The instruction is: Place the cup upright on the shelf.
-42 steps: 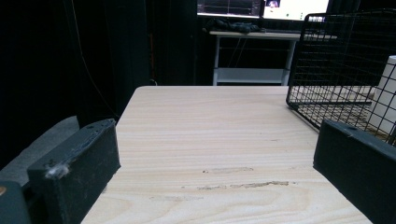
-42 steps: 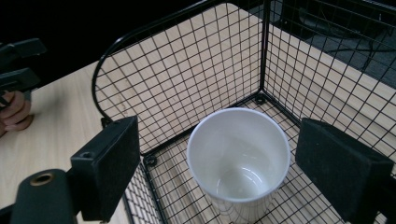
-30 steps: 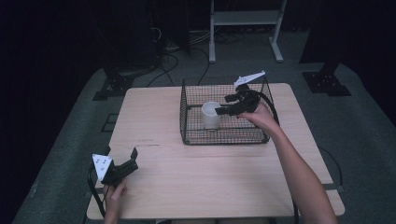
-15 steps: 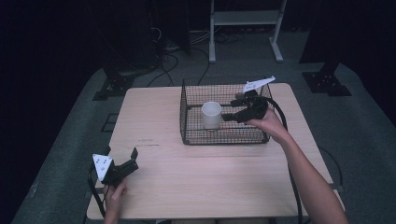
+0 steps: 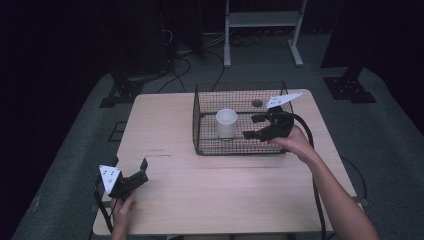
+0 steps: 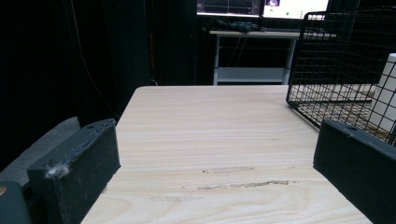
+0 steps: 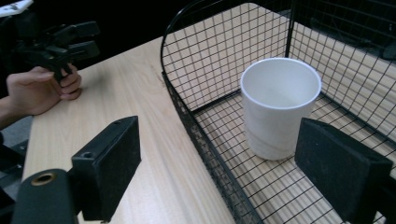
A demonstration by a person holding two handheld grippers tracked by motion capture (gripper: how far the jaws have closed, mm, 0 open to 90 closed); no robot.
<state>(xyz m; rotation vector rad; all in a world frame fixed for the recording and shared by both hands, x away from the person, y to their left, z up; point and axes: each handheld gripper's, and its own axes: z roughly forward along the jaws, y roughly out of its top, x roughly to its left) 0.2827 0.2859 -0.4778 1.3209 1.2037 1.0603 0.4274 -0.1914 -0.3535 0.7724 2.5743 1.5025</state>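
White cup (image 5: 226, 123) stands upright inside wire basket (image 5: 201, 131) | your right gripper (image 5: 255, 127) has drawn back, jaws open, empty | left gripper (image 5: 142, 171) open, resting on table (image 5: 200, 190) | cup looks placed.

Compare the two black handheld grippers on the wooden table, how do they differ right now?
The left gripper sits low at the near left corner of the light wooden table, jaws over bare wood. The right gripper is raised over the black wire basket, pointing at the white paper cup standing inside. Both are open, holding nothing, each topped by a three-cornered plate.
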